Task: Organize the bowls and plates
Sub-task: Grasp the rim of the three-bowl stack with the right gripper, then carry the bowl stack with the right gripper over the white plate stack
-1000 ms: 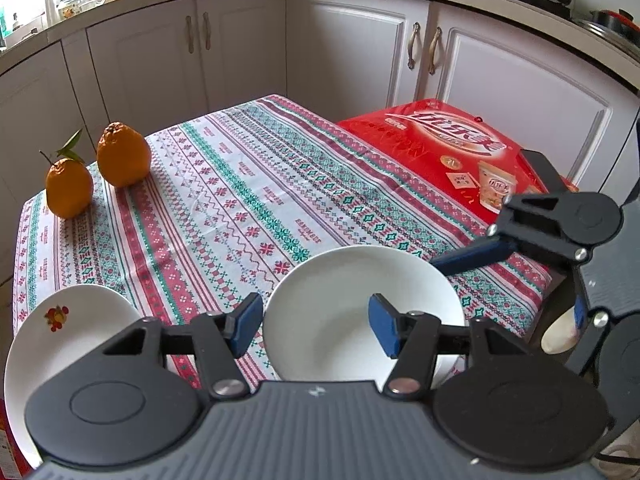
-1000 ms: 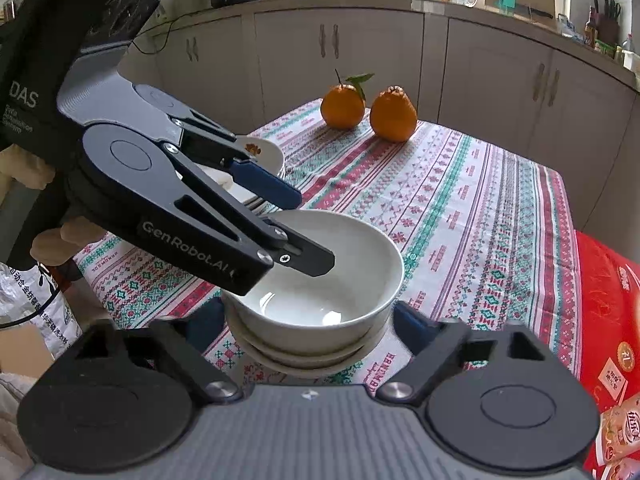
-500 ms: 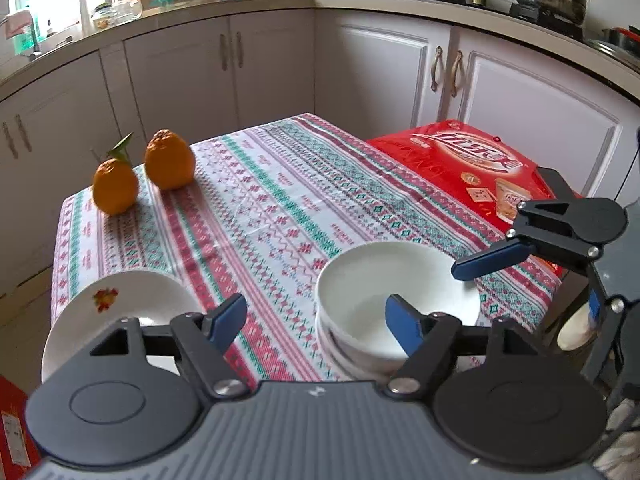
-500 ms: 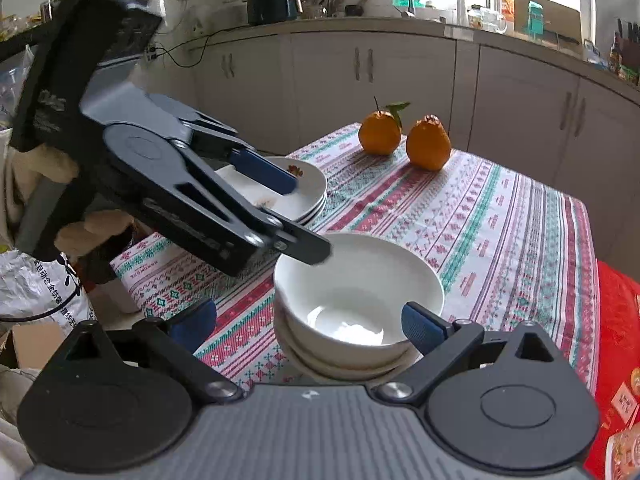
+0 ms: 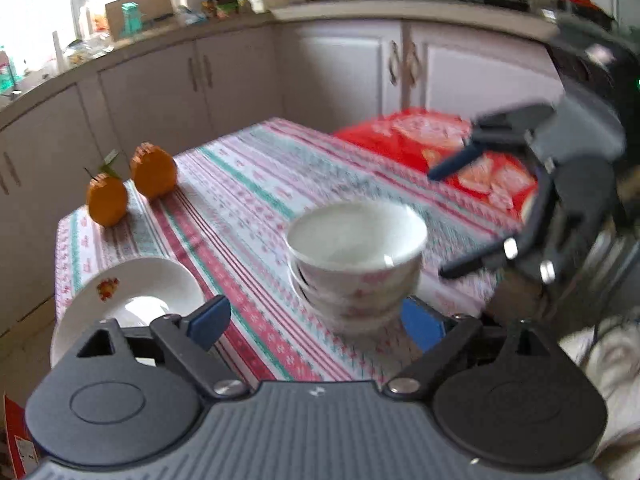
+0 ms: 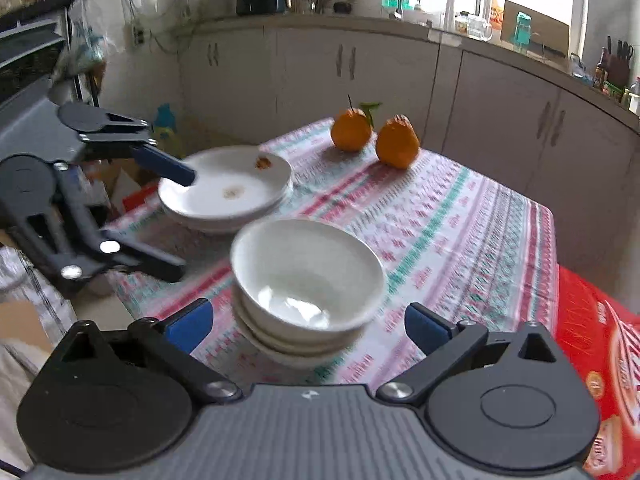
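Two oranges (image 6: 374, 136) beyond stacked plates (image 6: 228, 196) and stacked bowls (image 6: 306, 276)

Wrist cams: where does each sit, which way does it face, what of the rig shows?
Left wrist: on the left gripper, looking down over its opening, empty jaws at the bowl stack; right gripper shows at the right.
Right wrist: on the right gripper, opening, empty; left gripper at the left.
Shared: bowl stack, plate stack, two oranges, tablecloth.
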Demonstrator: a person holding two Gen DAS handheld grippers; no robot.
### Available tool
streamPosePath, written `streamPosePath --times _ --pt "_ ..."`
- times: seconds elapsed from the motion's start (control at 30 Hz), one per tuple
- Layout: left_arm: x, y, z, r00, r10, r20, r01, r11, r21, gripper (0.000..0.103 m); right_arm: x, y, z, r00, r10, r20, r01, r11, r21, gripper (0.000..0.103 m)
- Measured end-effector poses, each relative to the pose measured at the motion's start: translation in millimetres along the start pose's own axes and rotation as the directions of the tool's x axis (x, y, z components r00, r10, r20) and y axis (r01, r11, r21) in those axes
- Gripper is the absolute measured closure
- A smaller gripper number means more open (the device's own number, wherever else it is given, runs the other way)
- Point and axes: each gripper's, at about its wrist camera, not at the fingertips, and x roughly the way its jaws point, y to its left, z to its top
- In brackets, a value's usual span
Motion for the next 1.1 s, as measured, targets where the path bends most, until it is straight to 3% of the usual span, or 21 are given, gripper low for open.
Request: streamPosePath --times 0.5,0.87,1.1 --pt "80 -2 -12 0.983 -0.110 -0.150 0.126 0.987 0.104 0.011 76 -8 -13 0.979 0.084 -0.188 -0.121 0.973 -0.196 0.000" --pt "92 7 0 0.961 -0.213 -0.175 0.247 0.948 0.200 0.013 90 -12 1 0.950 0.191 -0.247 -0.271 0.897 -0.350 0.001" --pt "97 13 3 0.945 -0.267 -0.189 0.303 0.931 0.204 0.019 96 -13 8 0.935 0.221 -0.276 -0.318 0.868 -0.381 0.011"
